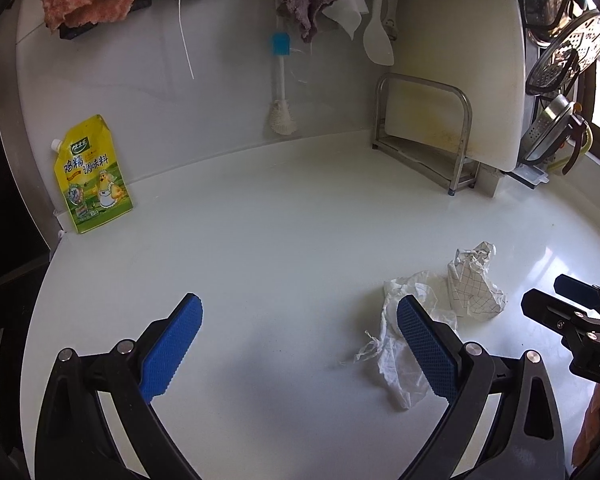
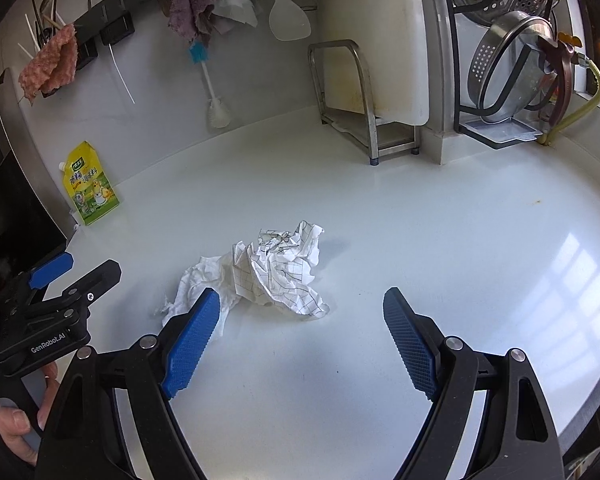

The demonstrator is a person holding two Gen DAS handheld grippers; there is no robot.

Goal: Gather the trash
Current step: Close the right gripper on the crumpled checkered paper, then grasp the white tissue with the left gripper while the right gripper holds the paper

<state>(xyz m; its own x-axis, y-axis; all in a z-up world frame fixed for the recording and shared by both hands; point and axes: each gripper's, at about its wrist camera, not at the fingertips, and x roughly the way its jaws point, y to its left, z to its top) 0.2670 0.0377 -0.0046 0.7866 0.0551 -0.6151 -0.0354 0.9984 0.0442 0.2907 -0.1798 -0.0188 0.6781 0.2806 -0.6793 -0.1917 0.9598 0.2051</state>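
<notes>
White desk (image 2: 440, 240) with two pieces of trash near its middle: a crumpled grid-printed paper (image 2: 286, 266) touching a crumpled tissue (image 2: 204, 280) on its left. Left gripper (image 1: 300, 344) and right gripper (image 2: 300, 332): jaws spread, holding nothing. Only the right wrist view shows the hand (image 2: 18, 420) gripping the left tool; the yellow pouch (image 1: 92, 176) stands far left.

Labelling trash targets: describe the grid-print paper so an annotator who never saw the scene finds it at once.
Start at the white counter, in the open middle, well forward of the yellow pouch by the back wall. Two crumpled white pieces lie there touching. The grid paper is the stiffer, taller wad with thin dark checked lines; the tissue at its left is plain, soft and flat.
</notes>
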